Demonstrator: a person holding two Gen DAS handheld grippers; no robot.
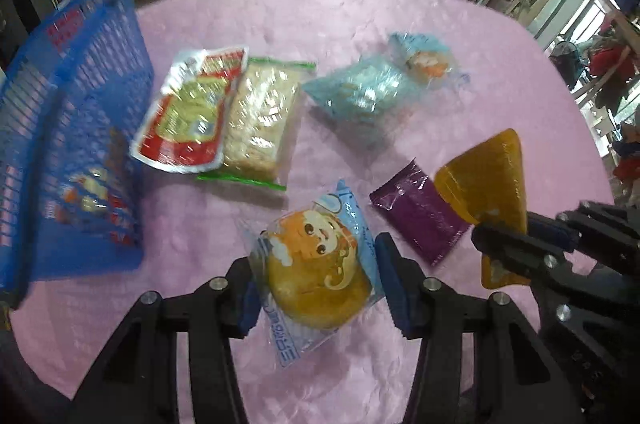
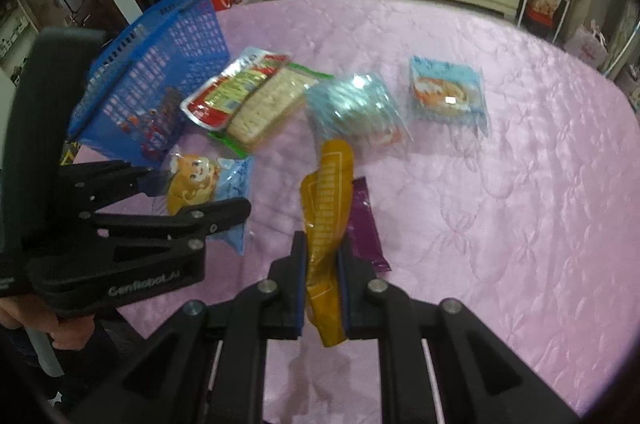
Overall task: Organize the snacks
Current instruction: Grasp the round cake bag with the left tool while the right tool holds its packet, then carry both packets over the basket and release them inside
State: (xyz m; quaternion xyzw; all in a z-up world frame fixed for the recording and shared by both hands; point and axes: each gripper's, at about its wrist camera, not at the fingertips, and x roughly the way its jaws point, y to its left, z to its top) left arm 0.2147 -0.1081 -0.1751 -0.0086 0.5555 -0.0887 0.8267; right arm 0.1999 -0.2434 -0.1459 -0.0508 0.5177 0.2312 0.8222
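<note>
Glossy plastic wrappers (image 1: 320, 276); quilted satiny cloth (image 1: 360, 16).

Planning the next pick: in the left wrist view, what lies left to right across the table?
Blue basket → red pouch → cracker pack → bun pack in the left gripper → purple packet → orange packet in the right gripper.

Open pink tablecloth (image 2: 500, 164) lies right; snack packets (image 1: 256, 116) (closely clustered) crowd beside the blue basket (image 1: 80, 112).
</note>
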